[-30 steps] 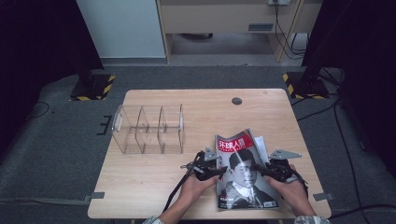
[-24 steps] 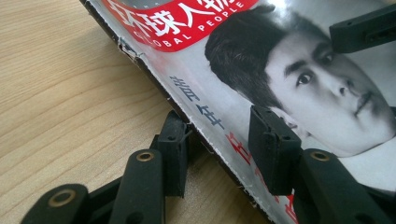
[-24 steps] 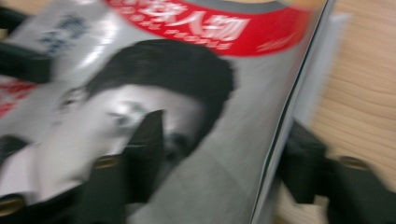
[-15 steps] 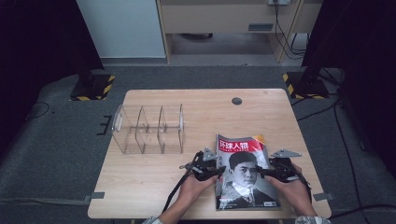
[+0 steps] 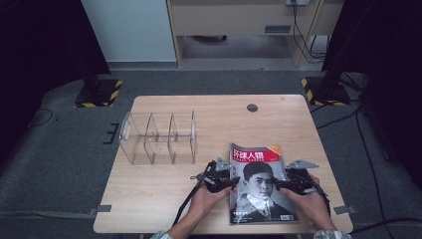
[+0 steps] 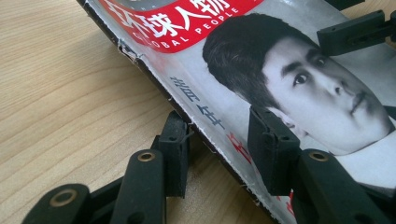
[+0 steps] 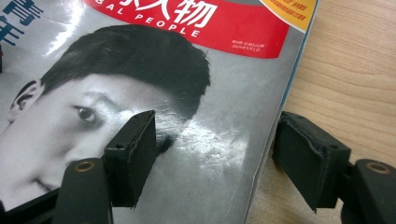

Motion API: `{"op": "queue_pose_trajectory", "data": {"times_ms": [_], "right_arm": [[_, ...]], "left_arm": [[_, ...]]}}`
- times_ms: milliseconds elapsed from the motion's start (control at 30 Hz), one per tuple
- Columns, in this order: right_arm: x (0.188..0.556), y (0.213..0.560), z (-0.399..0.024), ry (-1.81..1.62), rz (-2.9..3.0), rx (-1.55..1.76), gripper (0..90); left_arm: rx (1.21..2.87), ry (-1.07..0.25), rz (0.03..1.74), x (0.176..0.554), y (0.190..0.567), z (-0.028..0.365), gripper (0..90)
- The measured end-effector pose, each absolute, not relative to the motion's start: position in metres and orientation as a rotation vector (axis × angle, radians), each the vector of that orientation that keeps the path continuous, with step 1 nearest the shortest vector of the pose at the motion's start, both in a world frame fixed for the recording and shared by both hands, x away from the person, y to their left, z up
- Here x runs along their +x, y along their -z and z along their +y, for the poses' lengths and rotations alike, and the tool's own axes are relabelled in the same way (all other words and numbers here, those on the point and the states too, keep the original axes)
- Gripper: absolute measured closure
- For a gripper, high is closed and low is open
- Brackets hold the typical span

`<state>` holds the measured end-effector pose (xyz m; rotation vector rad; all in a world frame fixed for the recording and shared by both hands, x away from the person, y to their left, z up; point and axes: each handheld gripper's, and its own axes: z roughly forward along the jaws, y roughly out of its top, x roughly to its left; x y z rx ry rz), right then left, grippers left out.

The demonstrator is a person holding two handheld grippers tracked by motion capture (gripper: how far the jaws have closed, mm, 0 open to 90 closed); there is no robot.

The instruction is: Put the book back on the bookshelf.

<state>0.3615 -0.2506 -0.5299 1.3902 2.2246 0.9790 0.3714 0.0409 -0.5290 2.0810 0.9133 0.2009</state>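
Both tongs sit at the near edge of the table (image 5: pixel 164 199), one at each long side of a magazine (image 5: pixel 259 184) that lies face up toward the near right corner. In the left gripper view the left gripper (image 6: pixel 219 140) has its jaws spread, one low on the wood beside the spine and the other over the cover, so the worn spine edge runs through the gap; nothing is pinched yet. In the right gripper view the right gripper (image 7: pixel 215 149) is likewise wide, one jaw above the glossy cover and the other out on the bare wood past the page edge, straddling that side without closing on it. From the high view a hand (image 5: pixel 206 199) steers each tool. The magazine looks light and floppy: thin, with a slick, glare-catching cover and a frayed, slightly torn spine, so it will likely sag if lifted by one side and could slide out of a weak pinch. The spine is the stiffest place to take hold, though the tears there call for care; the open page edge may fan or slip, so a deeper bite over several pages seems wiser. A clear divided rack (image 5: pixel 157 137) stands empty toward the far left of the table, well apart from the magazine.
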Motion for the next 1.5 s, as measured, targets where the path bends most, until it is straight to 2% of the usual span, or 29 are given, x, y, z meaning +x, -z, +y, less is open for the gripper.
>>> {"op": "queue_pose_trajectory", "data": {"times_ms": [333, 700, 1067, 1267, 1500], "right_arm": [[0.362, 0.530, -0.249, -0.982, 2.225, 1.380, 30.4], [0.364, 0.530, -0.246, -0.985, 2.233, 1.383, 30.7], [0.366, 0.531, -0.245, -0.996, 2.238, 1.362, 30.8], [0.366, 0.531, -0.245, -1.000, 2.233, 1.359, 30.8], [0.366, 0.532, -0.244, -1.001, 2.231, 1.353, 30.8]], "left_arm": [[2.073, -0.194, 0.918, 0.378, 0.526, 0.041, 56.3], [2.077, -0.166, 0.872, 0.408, 0.506, 0.029, 43.0], [2.090, -0.156, 0.884, 0.431, 0.503, 0.021, 39.7], [2.094, -0.151, 0.883, 0.443, 0.501, 0.015, 40.8], [2.099, -0.149, 0.898, 0.460, 0.499, 0.007, 48.3]]}}
